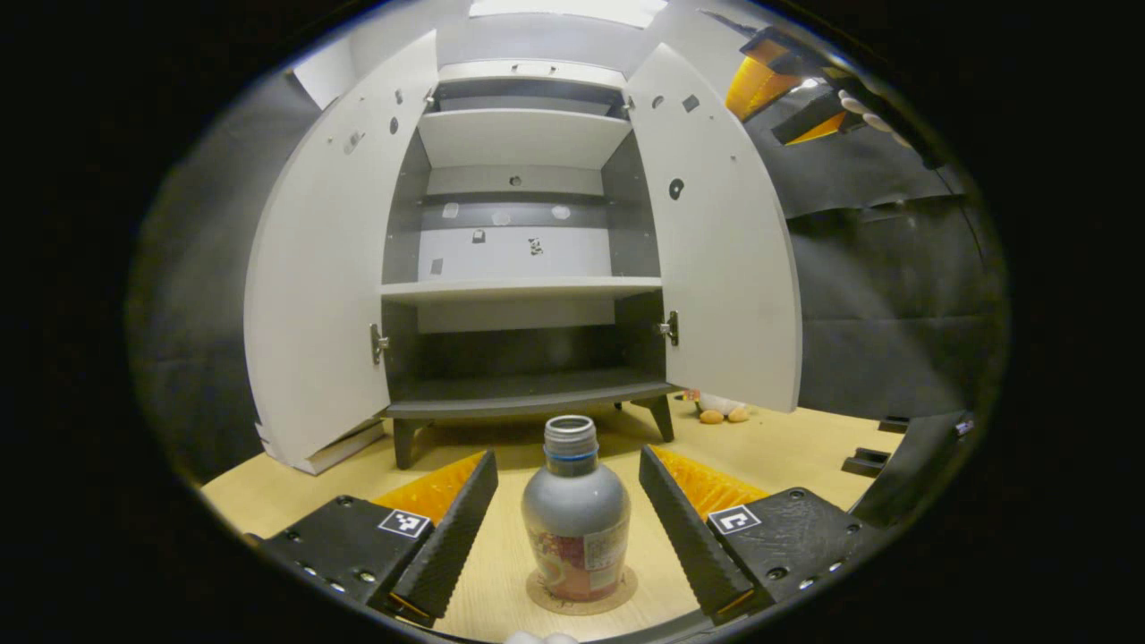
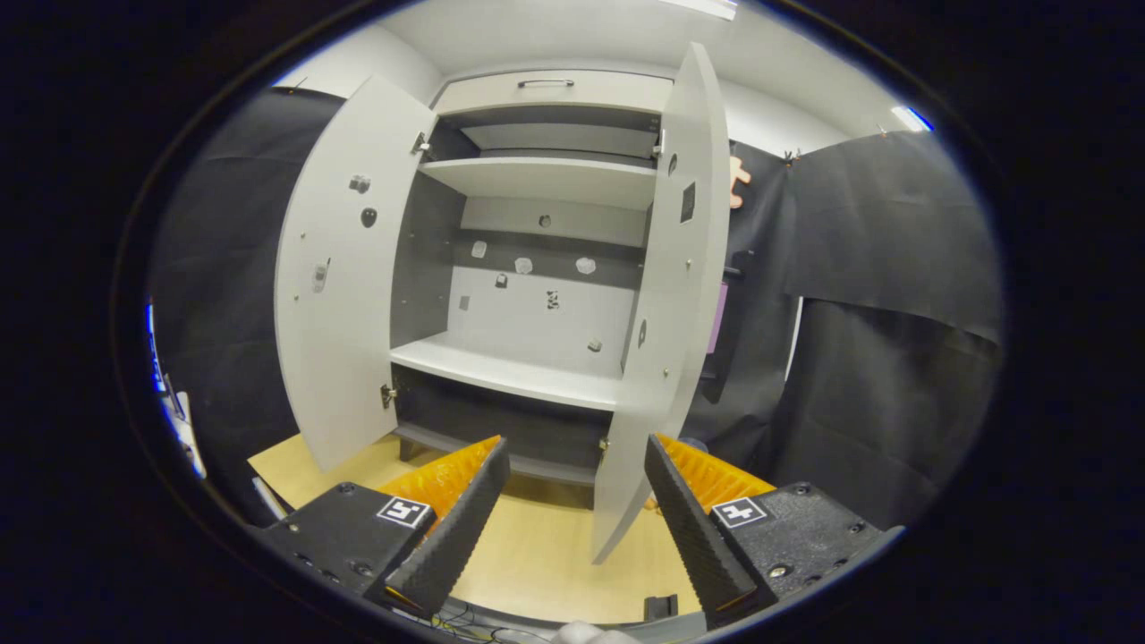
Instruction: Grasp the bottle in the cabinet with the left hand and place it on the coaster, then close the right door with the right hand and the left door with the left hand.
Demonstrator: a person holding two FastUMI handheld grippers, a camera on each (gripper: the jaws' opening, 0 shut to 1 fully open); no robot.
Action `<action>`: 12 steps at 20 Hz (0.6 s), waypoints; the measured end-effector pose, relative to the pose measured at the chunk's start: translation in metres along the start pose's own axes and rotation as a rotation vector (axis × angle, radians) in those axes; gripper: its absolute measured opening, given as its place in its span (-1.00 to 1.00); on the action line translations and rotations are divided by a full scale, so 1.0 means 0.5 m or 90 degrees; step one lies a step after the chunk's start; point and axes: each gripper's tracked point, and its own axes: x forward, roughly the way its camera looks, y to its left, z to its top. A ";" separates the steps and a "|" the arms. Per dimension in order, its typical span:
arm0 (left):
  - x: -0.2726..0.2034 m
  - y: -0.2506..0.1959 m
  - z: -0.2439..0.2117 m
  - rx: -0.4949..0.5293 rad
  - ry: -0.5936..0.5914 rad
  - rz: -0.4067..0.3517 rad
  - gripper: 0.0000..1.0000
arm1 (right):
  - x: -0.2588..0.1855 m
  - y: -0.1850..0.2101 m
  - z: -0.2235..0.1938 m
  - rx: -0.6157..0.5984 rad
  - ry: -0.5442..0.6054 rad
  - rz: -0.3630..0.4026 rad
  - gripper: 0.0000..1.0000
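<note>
Standing upright on a round cork coaster, the grey metal bottle with a threaded neck, a blue ring and a paper label around its base sits on the pale wooden worktop. It lies between the left gripper fingers, whose ribbed inner faces flank it on both sides without touching; the jaws are spread wide, gripping nothing.

Beyond the bottle stands the white cabinet with dark inner walls, smooth flat shelves and short dark legs. Its left door and right door both hang open, small metal hinges showing at their inner edges. A small plush toy lies on the worktop beside the cabinet's right leg.

In the right gripper view, the right gripper is held level, facing the cabinet from the right-hand side, its jaws also wide open and empty. The right door's lower edge hangs between its fingers, farther off; whether it touches them I cannot tell.
</note>
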 end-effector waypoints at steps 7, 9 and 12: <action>-0.007 0.005 0.086 0.003 -0.028 0.010 1.00 | -0.012 0.008 0.005 0.005 -0.009 0.002 0.99; -0.012 0.008 0.114 0.002 -0.034 0.009 0.94 | -0.017 0.011 0.008 0.008 -0.014 0.004 0.99; -0.028 0.017 0.176 -0.005 -0.050 0.011 1.00 | -0.023 0.015 0.008 0.016 -0.017 0.004 0.99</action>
